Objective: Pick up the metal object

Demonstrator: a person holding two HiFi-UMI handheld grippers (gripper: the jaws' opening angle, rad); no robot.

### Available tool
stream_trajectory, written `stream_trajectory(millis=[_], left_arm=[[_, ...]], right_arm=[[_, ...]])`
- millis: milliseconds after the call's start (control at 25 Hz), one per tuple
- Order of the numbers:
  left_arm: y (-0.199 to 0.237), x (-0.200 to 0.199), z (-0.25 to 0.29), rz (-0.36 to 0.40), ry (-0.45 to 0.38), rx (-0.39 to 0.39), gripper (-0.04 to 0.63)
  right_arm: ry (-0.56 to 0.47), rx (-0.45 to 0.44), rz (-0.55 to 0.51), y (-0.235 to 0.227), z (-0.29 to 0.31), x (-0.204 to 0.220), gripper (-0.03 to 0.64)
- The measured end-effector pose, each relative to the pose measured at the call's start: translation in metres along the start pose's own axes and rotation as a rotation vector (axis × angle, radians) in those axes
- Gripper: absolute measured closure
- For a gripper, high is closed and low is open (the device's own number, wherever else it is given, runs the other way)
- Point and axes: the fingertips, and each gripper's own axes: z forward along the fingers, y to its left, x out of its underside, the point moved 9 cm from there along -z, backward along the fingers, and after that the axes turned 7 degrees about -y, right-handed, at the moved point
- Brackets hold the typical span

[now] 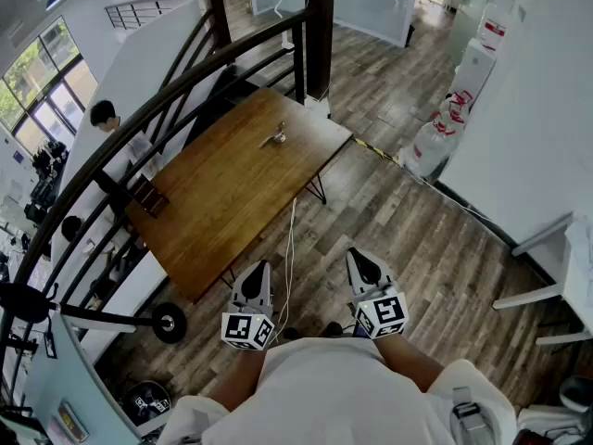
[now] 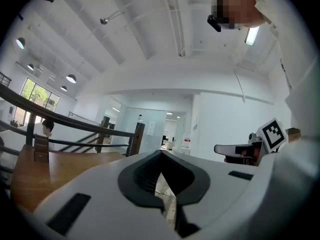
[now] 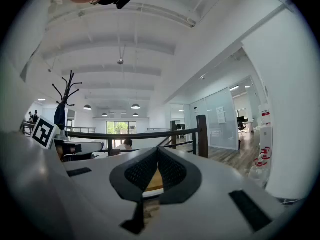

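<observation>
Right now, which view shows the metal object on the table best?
Head view. The metal object lies in the open on the wooden table, small but unobstructed. The left gripper view catches only a stretch of tabletop; the right gripper view a sliver of wood at centre. Neither shows the object.

Metal object (image 1: 274,138) lies on wooden table (image 1: 222,213), far from left gripper (image 1: 261,267) and right gripper (image 1: 358,255)

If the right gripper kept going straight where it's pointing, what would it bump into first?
Probably the wooden table. The right gripper is shut and empty, and its own view shows the tabletop straight ahead with nothing in between. Depth is hard to judge, so it might only reach the table's near edge.
</observation>
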Motion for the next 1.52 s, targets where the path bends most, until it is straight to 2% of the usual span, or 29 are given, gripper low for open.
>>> stream_trajectory(millis=[480,800,1000,1240,1520], left_arm=[[-0.027,0.004,0.03,-0.053,0.005,0.007,0.581],[-0.067,0.016,0.053,-0.042,0.024,0.051,0.581],[-0.083,0.019,0.057,-0.029,0.034,0.033,0.581],[-0.08,0.029,0.067,-0.049,0.054,-0.014,0.581],[-0.051,0.053,0.094,-0.082,0.042,-0.04,0.581]], right_arm=[[0.005,-0.049,0.012,-0.038,-0.014,-0.009,0.592],[-0.033,-0.091,0.11,-0.078,-0.031,0.002,0.591],[-0.024,-0.087,0.147,-0.099,-0.039,0.009,0.591],[0.01,-0.082,0.174,-0.121,-0.036,0.023,0.591],[0.024,-0.095,0.156,-0.134,0.003,0.035,0.591]])
